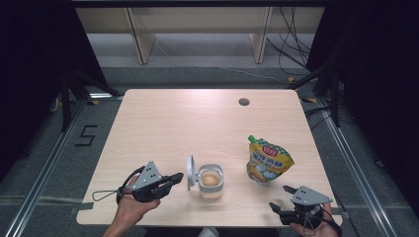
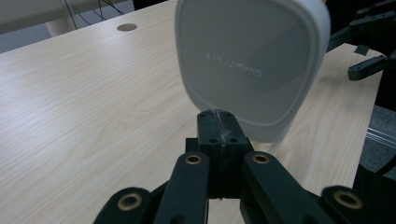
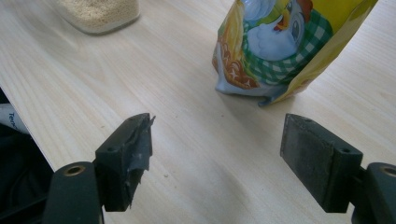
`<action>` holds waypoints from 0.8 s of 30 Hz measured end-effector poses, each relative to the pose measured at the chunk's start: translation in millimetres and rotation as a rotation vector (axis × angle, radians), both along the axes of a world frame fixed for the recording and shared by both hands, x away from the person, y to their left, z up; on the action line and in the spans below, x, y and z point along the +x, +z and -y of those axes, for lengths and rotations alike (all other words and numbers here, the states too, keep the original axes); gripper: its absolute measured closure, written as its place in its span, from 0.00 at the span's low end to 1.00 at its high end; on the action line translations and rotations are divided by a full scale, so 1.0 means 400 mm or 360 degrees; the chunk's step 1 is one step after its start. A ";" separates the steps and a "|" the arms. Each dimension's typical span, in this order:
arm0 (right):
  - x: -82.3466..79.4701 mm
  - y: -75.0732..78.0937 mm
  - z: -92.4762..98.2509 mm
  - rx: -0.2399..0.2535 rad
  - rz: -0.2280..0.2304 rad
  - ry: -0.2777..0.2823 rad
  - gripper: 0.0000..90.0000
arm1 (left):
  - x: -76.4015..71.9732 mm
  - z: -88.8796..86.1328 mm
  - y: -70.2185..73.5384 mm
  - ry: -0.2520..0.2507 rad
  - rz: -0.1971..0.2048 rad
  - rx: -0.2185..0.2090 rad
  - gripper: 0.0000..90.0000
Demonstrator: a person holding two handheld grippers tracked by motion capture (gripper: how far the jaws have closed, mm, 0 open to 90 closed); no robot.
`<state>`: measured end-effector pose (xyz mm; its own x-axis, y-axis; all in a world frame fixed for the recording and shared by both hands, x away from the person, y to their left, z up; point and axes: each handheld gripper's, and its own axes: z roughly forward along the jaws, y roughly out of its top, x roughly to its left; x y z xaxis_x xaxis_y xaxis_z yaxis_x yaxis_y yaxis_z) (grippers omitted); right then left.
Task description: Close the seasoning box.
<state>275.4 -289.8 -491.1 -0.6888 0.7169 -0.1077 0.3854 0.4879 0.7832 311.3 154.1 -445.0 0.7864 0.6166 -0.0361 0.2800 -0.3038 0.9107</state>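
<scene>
pale wood table (image 1: 197, 118): left hand-held gripper (image 1: 177, 178) closed (lid (image 1: 189, 173) lettering mirrored); right hand-held gripper (image 1: 279, 197) agape, empty.

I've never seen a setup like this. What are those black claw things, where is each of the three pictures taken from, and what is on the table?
A person sits at a wooden table and holds a hand-operated two-jaw gripper in each hand; no robot arm is involved. The high view looks down from above the person's side. The other two pictures come from small cameras riding on the grippers, looking along their jaws.

The left gripper is shut, its tips right at the lower edge of the white lid of a clear jar, which stands flipped up. Whether they pinch the lid I cannot tell. The jar holds pale grains.

The right gripper is open and holds nothing. It rests near the table's front edge, pointing toward a yellow spouted pouch that stands upright. A small round hole sits near the far edge.
</scene>
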 end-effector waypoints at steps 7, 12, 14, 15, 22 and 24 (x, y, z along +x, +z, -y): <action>-0.001 0.000 0.001 0.0006 -0.0007 0.0006 0.29 | 0.001 0.025 0.014 -0.0040 0.0007 0.0001 0.99; -0.001 0.000 0.002 -0.0002 0.0009 0.0005 0.29 | 0.005 0.040 0.020 -0.0061 0.0015 0.0015 0.99; -0.001 -0.001 0.002 -0.0011 0.0009 0.0007 0.29 | 0.006 0.045 0.022 -0.0066 0.0015 0.0021 0.99; -0.001 -0.001 0.002 -0.0013 0.0008 0.0007 0.29 | 0.009 0.048 0.022 -0.0081 0.0018 0.0016 0.99; -0.001 -0.001 0.001 -0.0019 0.0008 0.0009 0.30 | 0.014 0.067 0.026 -0.0084 0.0021 0.0016 0.99; -0.001 -0.001 0.001 -0.0021 0.0009 0.0010 0.30 | 0.014 0.069 0.027 -0.0095 0.0027 0.0011 0.99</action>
<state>275.1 -290.4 -491.7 -0.6926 0.7111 -0.1211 0.3779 0.5007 0.7788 317.0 126.6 -434.1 0.8223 0.5688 -0.0185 0.2460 -0.3259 0.9129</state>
